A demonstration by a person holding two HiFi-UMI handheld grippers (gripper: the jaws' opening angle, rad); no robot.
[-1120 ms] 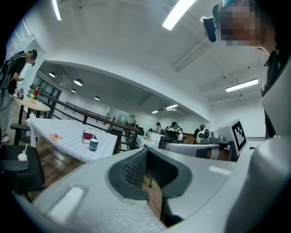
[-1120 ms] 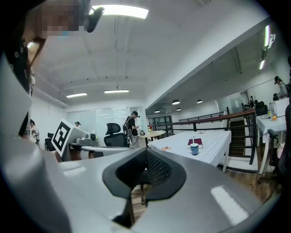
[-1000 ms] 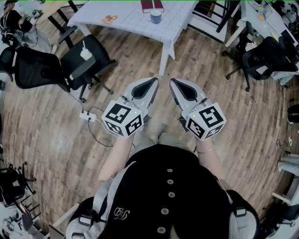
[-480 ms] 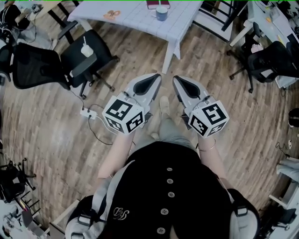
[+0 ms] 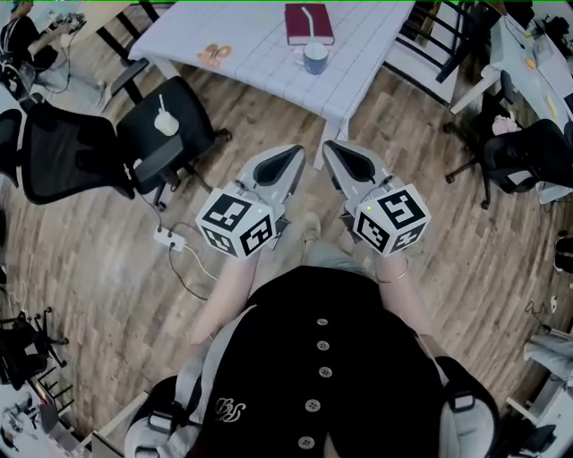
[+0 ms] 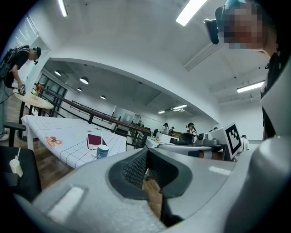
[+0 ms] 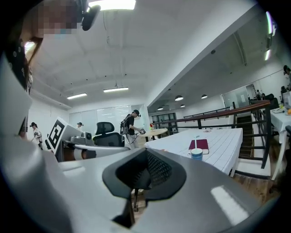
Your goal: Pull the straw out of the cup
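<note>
A blue cup [image 5: 314,58] with a white straw [image 5: 307,18] standing in it sits near the front edge of a white gridded table [image 5: 242,54], beside a maroon book [image 5: 309,25]. Both grippers are held side by side over the wooden floor, well short of the table and pointing at it. My left gripper [image 5: 295,154] is shut with nothing in it, and so is my right gripper [image 5: 333,148]. The left gripper view shows the cup [image 6: 102,151] far off to the left of the jaws. In the right gripper view the cup [image 7: 196,154] stands far off to the right.
Black office chairs [image 5: 166,125] stand left of the table, one with a white object on its seat. A white power strip [image 5: 167,238] and its cable lie on the floor. Another chair [image 5: 528,152] and desks are at the right. People stand in the background [image 7: 129,125].
The person has walked toward the table. Cup, book and table have come further into the head view. Both grippers were carried forward, still shut and side by side.
</note>
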